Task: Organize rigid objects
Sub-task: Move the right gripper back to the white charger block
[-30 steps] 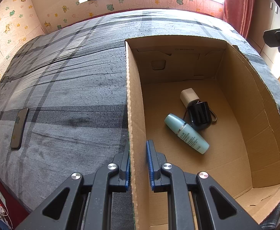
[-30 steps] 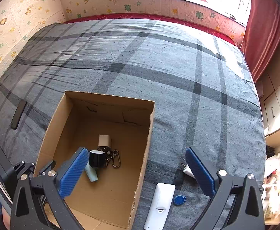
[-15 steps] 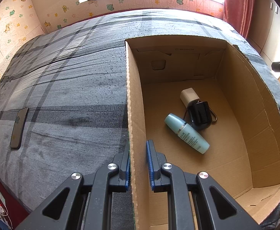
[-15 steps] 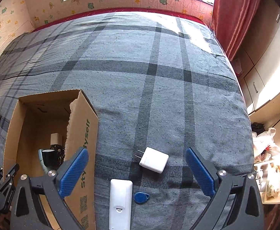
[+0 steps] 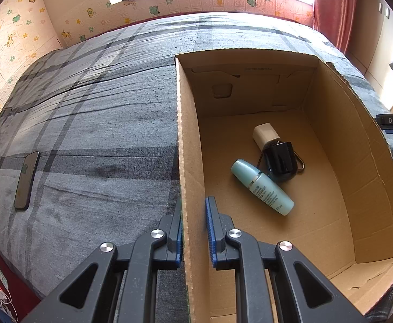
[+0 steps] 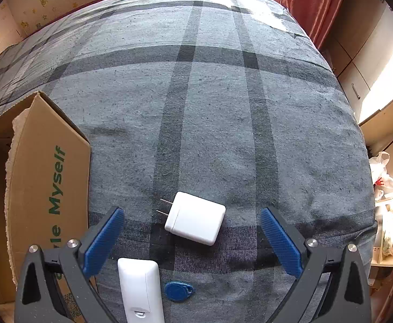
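Note:
My left gripper (image 5: 193, 212) is shut on the left wall of the cardboard box (image 5: 189, 145), one finger inside, one outside. Inside the box lie a teal bottle (image 5: 262, 187), a black keychain case (image 5: 281, 161) and a beige cube (image 5: 266, 134). My right gripper (image 6: 191, 223) is wide open above the plaid bedspread, its fingers on either side of a white charger plug (image 6: 196, 222). A white remote (image 6: 140, 288) and a blue key fob (image 6: 179, 290) lie just below it. The box's outer wall (image 6: 45, 188) stands to the left.
A dark phone (image 5: 27, 180) lies on the bedspread at the far left. The bed edge drops off at the right, by cabinets (image 6: 358, 80) and plastic bags (image 6: 385, 172). A red curtain (image 5: 333, 8) hangs at the back right.
My right gripper has swung right, away from over the box, and come down over the charger plug, still open. My left gripper holds the box wall unmoved.

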Available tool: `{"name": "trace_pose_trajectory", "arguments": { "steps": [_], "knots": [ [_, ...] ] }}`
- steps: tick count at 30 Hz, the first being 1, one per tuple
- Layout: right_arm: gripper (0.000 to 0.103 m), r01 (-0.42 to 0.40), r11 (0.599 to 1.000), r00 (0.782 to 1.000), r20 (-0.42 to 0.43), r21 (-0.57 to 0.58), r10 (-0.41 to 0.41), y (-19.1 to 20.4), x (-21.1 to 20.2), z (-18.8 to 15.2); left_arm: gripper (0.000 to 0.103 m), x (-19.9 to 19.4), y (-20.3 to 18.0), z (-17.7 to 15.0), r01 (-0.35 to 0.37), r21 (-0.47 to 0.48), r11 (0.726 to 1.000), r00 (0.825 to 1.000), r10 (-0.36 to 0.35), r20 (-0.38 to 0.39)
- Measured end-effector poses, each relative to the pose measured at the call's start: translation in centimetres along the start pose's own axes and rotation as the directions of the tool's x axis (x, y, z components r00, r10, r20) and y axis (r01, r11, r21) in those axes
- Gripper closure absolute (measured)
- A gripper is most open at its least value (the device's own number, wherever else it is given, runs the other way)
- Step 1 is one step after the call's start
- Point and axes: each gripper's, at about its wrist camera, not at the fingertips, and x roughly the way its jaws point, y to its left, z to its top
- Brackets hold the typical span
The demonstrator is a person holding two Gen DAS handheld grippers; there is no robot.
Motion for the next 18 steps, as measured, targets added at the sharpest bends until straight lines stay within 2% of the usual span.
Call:
{"name": "trace_pose_trajectory", "arguments": {
  "steps": [7, 13, 18],
  "knots": [
    [0.000, 0.006, 0.999, 0.999, -0.048, 0.033, -0.005, -0.7, 2.8, -0.1, 0.087, 0.1, 0.0, 0.0, -0.002, 0.003, 1.000, 1.000, 0.002, -0.001],
    [0.002, -0.014, 0.997, 0.998, -0.053, 0.078, 0.018, -1.0, 3.6, 0.2, 0.087, 0.1, 0.0, 0.1, -0.001, 0.004, 1.000, 1.000, 0.001, -0.002],
    [0.019, -0.016, 0.996, 0.996, -0.081, 0.082, 0.023, -0.7, 4.3, 0.4, 0.087, 0.1, 0.0, 0.1, -0.005, 0.007, 1.000, 1.000, 0.005, -0.002]
  ]
}}
